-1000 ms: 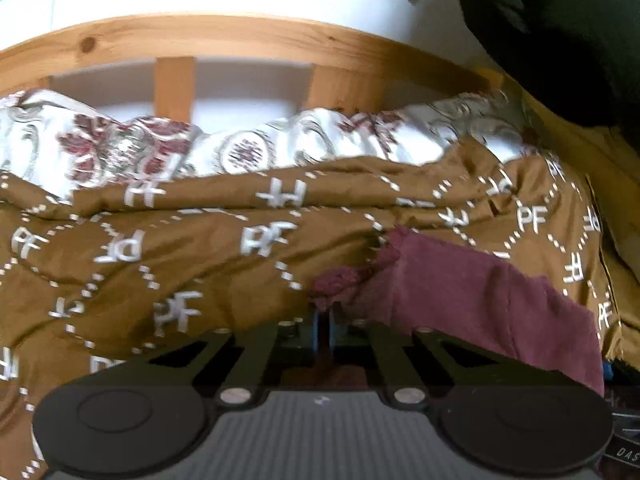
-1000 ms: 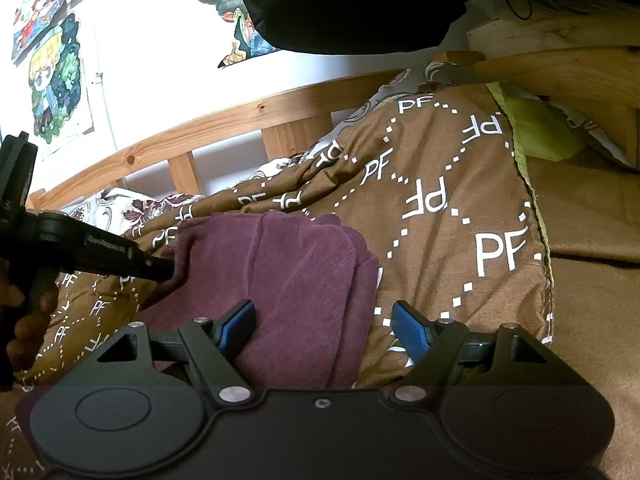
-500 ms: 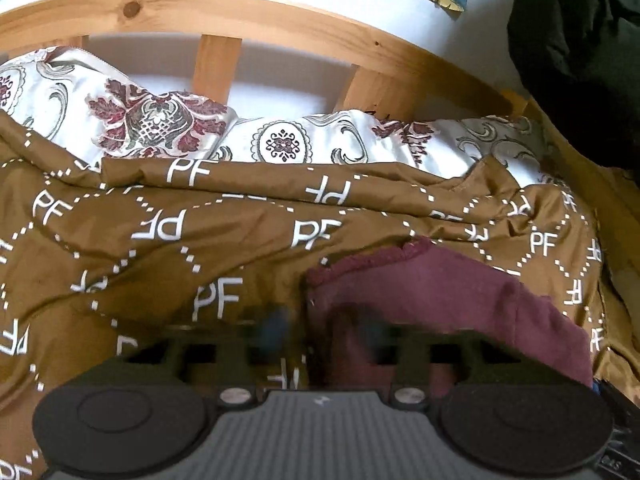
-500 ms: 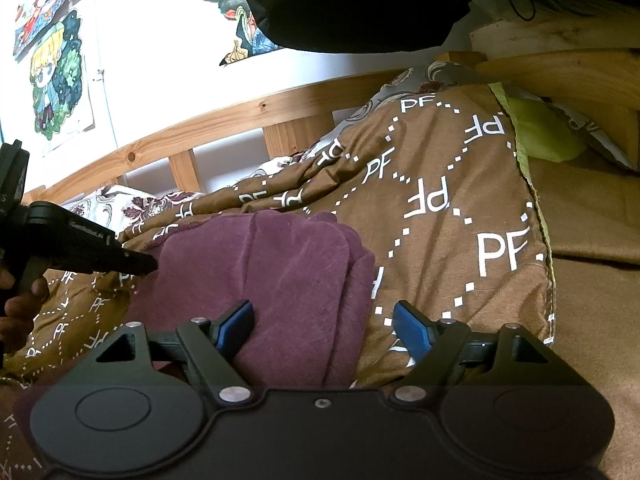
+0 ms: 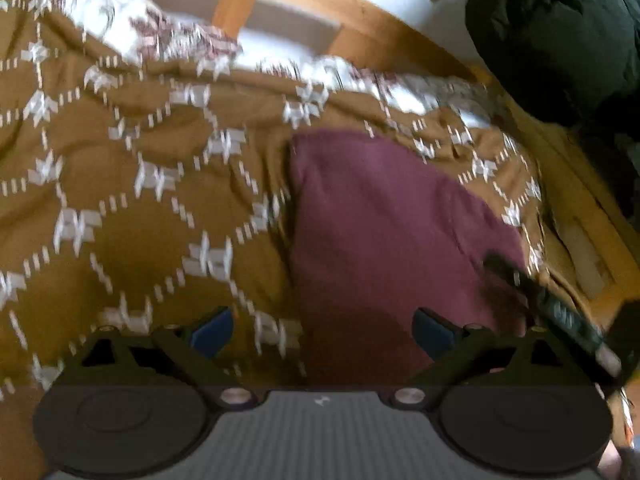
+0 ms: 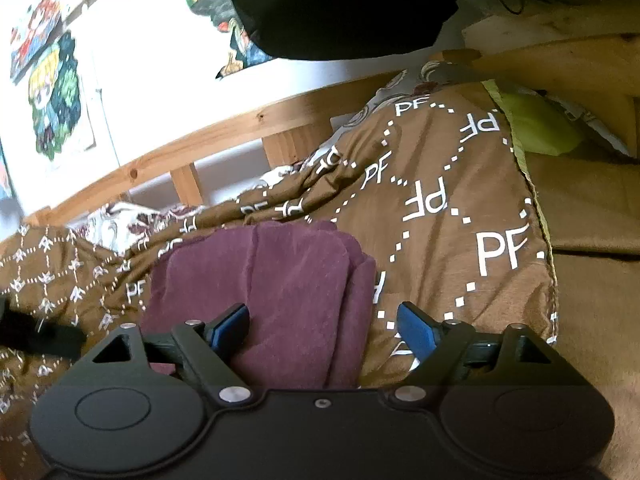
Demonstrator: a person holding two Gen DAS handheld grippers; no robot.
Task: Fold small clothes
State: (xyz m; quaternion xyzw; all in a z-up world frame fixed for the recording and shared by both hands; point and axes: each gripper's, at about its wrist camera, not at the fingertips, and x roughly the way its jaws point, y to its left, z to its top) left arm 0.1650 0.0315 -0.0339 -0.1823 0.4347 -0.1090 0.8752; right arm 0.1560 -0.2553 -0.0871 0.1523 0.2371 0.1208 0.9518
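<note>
A: Left claw [image 5: 322,330]?
B: Jaws wide apart, they have just been opening. Nothing clamped. The near left edge of the maroon cloth [image 5: 384,216] sits in the gap between the blue pads [image 5: 212,328], not pressed. Left view is motion-blurred.

A: Right claw [image 6: 324,326]?
B: Jaws apart too, and they have just been opening a little further. The near end of the maroon cloth [image 6: 276,280] lies between the fingers; the left pad [image 6: 230,326] is over the cloth, the right pad is over the blanket. Can't see any squeeze on the fabric, so not gripping.

A: Where's the cloth?
B: Lying on the brown blanket [image 6: 440,208] with the white "PF" print, on the bed. Looks folded, layered edges showing on its right side in the right view. Flat, no part lifted.

A: Do the claws see each other?
B: Yes. Left claw's dark finger pokes in at the left edge of the right view, over the blanket, just beside the cloth. In the left view, the right claw comes in from the lower right, its tip over the cloth's right edge.

A: Background?
B: Wooden bed rail [image 6: 192,148] behind the blanket, patterned white bedding [image 5: 120,24] under it, cartoon posters [image 6: 56,96] on the white wall, a black bulky thing [image 6: 340,4] hanging at top, a green pillow [image 6: 536,124] at right.
</note>
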